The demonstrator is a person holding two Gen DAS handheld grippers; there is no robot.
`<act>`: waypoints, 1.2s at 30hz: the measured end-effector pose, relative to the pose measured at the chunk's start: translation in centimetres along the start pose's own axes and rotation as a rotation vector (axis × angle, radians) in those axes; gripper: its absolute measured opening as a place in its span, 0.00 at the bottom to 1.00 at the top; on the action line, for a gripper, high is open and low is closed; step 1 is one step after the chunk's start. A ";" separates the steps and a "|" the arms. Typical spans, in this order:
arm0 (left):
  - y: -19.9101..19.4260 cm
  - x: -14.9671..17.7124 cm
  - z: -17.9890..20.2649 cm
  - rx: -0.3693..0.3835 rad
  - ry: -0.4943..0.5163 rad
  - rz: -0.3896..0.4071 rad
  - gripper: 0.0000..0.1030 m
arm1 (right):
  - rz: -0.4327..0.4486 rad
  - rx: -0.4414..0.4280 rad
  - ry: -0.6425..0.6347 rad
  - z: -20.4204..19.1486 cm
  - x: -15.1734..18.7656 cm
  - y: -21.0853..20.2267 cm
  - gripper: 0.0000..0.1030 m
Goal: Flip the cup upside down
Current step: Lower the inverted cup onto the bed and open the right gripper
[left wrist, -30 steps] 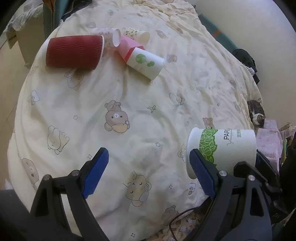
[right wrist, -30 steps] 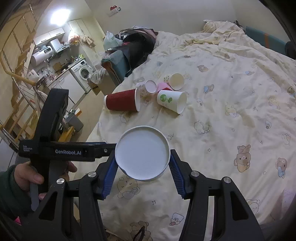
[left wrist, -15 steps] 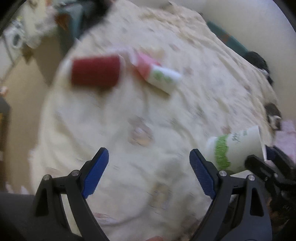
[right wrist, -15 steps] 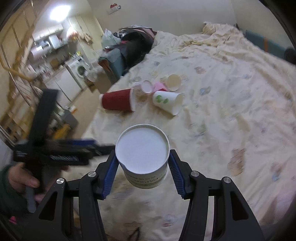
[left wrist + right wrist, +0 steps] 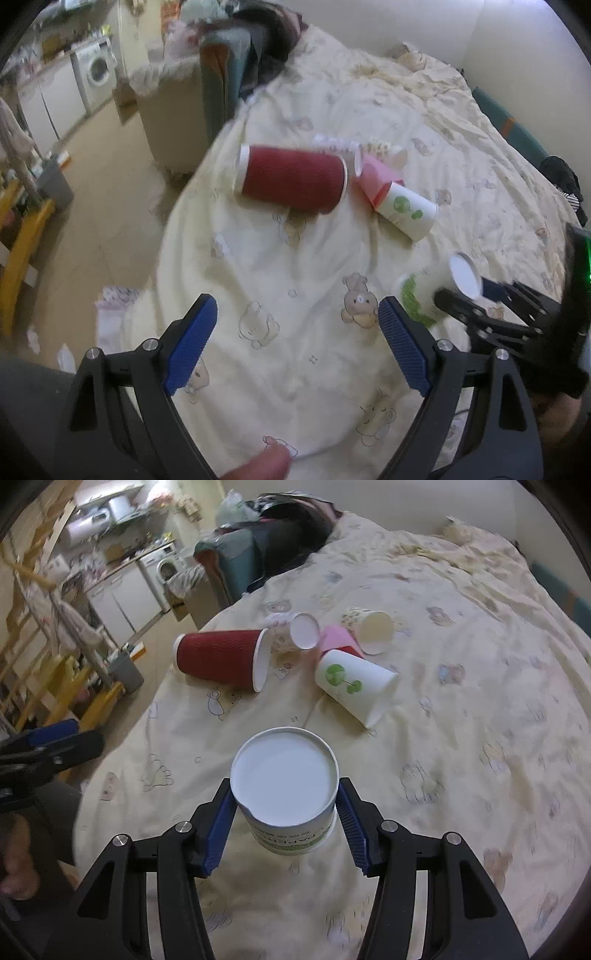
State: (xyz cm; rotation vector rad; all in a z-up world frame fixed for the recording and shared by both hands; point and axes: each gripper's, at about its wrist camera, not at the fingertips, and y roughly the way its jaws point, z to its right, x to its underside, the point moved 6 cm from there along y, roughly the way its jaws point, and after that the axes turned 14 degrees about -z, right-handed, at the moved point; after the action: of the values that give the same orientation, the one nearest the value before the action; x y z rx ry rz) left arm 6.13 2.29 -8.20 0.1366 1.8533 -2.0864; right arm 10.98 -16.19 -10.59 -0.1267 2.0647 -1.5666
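Note:
My right gripper [image 5: 284, 829] is shut on a white paper cup with a green leaf print [image 5: 284, 779]. The cup is held upside down, its white base facing the camera, just above the bedspread. In the left wrist view the same cup [image 5: 439, 286] shows at the right, tilted, between the right gripper's fingers. My left gripper [image 5: 295, 343] is open and empty over the bedspread, left of the cup.
A red ribbed cup [image 5: 221, 661], a white cup with green dots [image 5: 354, 683], a pink cup [image 5: 338, 638] and two patterned cups lie on their sides further up the cream bear-print bedspread [image 5: 480, 701]. The bed's edge and floor lie to the left.
The right gripper has turned the cup from lying sideways to base-up and lowered it toward the bedspread. The left gripper has swung back and left, away from the cup.

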 end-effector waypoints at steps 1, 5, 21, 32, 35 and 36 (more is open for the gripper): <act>0.4 -0.1 0.1 0.002 0.000 -0.014 0.84 | 0.000 0.011 -0.013 -0.2 -0.3 0.5 0.55; 0.6 -0.3 0.0 0.019 -0.017 -0.021 0.94 | 0.010 0.025 -0.041 -0.4 -1.4 2.1 0.56; 1.7 -0.6 0.1 -0.019 -0.019 -0.043 1.00 | -0.046 -0.053 0.021 0.6 -2.0 5.4 0.77; -0.2 -0.4 1.0 0.012 0.014 0.022 1.00 | 0.100 0.025 0.082 0.7 -0.7 -2.6 0.96; -1.2 0.1 1.5 0.013 0.042 0.058 1.00 | 0.116 0.023 0.156 1.5 1.2 -4.7 0.97; -1.6 0.3 1.7 0.013 0.049 0.071 1.00 | 0.124 0.018 0.187 1.7 2.0 -5.4 0.97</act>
State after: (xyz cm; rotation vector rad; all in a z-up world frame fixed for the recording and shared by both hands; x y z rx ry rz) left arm 5.56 0.72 -6.56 0.2554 1.8360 -2.0645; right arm 8.76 -20.20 -6.63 0.1579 2.1543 -1.5711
